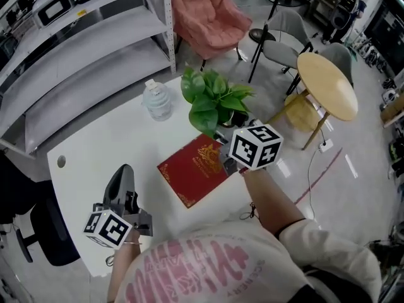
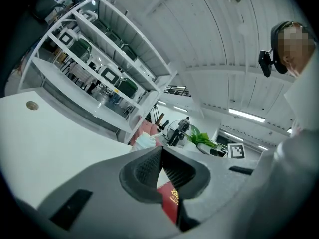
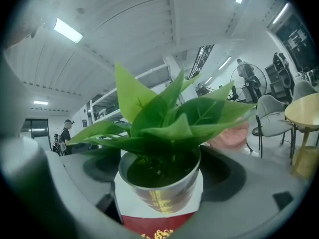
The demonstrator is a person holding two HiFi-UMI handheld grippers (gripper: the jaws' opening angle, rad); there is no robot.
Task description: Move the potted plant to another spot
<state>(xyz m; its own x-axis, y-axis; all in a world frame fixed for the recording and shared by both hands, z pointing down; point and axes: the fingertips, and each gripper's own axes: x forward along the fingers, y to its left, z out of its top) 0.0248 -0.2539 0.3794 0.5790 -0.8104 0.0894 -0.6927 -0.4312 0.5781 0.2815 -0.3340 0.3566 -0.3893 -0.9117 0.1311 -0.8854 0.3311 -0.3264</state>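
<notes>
The potted plant (image 1: 213, 100) has broad green leaves and a shiny metallic pot (image 3: 159, 190). It stands at the far right part of the white table (image 1: 107, 144), just beyond a red book (image 1: 197, 169). My right gripper (image 1: 226, 131) reaches it from the near side. In the right gripper view the pot sits tilted between the two jaws and fills the gap, so my right gripper (image 3: 160, 178) is shut on it. My left gripper (image 1: 124, 172) rests low at the table's near left, jaws shut with nothing between them (image 2: 162, 153).
A clear water bottle (image 1: 157, 101) stands left of the plant. White metal shelving (image 1: 76, 49) runs behind the table. A pink chair (image 1: 211, 11), a grey chair (image 1: 284, 43) and a round wooden table (image 1: 327, 84) stand beyond the right edge. A black office chair (image 1: 44, 232) is at the left.
</notes>
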